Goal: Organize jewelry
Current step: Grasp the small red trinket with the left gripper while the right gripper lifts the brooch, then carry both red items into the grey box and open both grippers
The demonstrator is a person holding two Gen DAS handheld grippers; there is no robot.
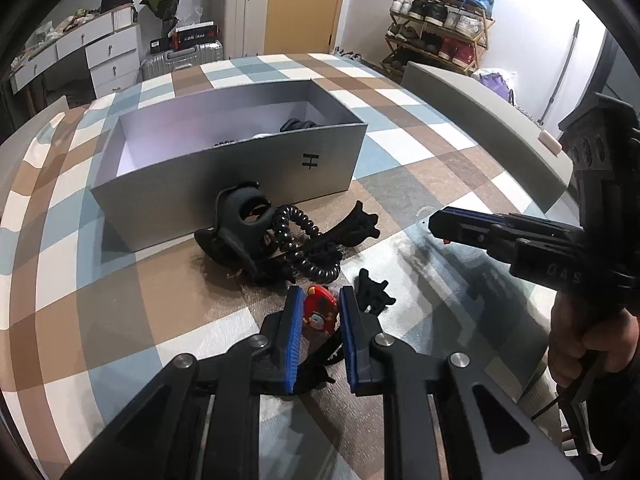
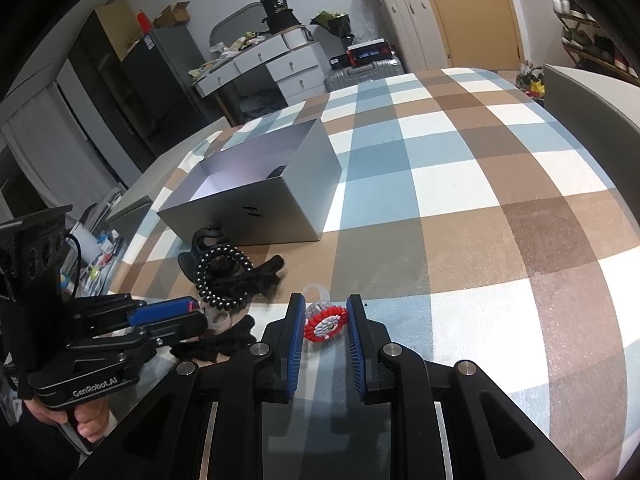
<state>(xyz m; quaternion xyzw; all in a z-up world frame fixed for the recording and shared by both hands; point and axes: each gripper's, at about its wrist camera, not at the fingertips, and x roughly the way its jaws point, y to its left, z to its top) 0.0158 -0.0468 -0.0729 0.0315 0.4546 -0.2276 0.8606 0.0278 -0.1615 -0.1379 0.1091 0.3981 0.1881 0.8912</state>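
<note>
Red trinket near left tongs: a small red, glossy piece with a pale face (image 1: 318, 312) is seen between the two blue pads of the left tongs (image 1: 319, 300), near their tips; whether the pads touch it cannot be told.
Left tongs: spread, the gap a little wider than the trinket.
Beaded ring near right tongs: a round flower of red and white beads on a clear band (image 2: 326, 322) lies straight ahead between the right tongs (image 2: 323, 308), clear band pointing away.
Right tongs: spread, no contact seen on either side.
Nearer hand: each piece is framed by its own tongs; the ring is judged to belong to the right, the trinket to the left.
Box: an open grey cardboard box (image 1: 192, 176), matte, stands beyond the pile, well ahead of both tongs; some dark items are already inside.
Pile: a black plastic claw clip (image 1: 240, 224), a black coiled hair tie (image 1: 304, 248) and a black bead bracelet (image 2: 224, 276) lie tangled just before the box wall.
Table: a checked cloth in blue, brown and white (image 2: 460, 208) is covered by a glossy clear sheet.
Coming move: closing is judged to be next, then a lift forward over the box wall.
</note>
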